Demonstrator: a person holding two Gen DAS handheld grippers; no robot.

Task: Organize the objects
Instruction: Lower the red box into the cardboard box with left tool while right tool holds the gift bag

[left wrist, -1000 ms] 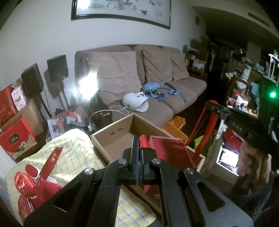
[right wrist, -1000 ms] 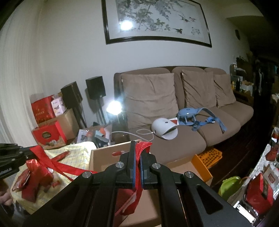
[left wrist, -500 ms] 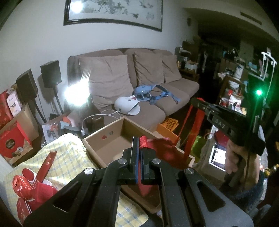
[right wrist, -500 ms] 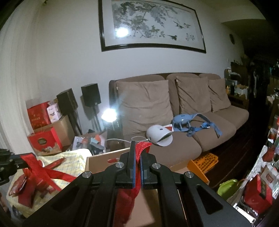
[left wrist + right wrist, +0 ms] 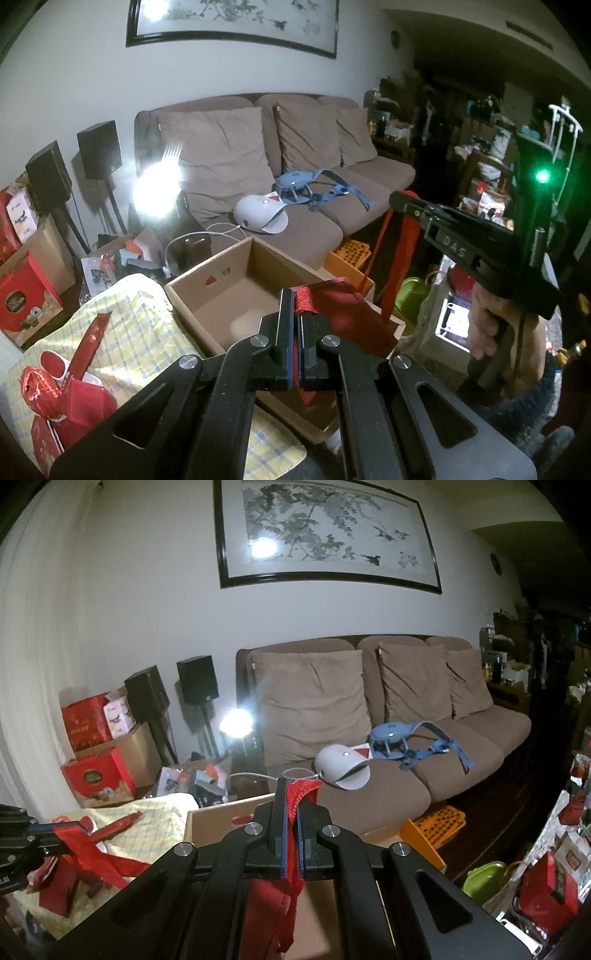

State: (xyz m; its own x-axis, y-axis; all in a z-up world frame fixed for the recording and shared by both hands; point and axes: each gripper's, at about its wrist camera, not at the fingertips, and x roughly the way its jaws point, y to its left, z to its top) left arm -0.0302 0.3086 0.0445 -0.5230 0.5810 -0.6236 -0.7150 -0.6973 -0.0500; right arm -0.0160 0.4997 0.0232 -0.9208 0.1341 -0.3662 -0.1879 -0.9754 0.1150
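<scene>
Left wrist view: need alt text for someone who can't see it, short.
The left gripper is shut on a red ribbon handle of a red bag, held over an open cardboard box. At right, the right gripper pinches another red ribbon. Behind is a brown sofa.

- We are seeing matt black plastic on the left gripper [image 5: 297,314], with shiny metal screws.
- Woven red cloth ribbon [image 5: 295,812] is showing a coarse weave.
- Cardboard box [image 5: 236,295] is looking matt brown.
- Sofa [image 5: 388,775] is wearing soft brown fabric.
- Checked tablecloth [image 5: 140,332] is looking like crumpled cotton.
</scene>
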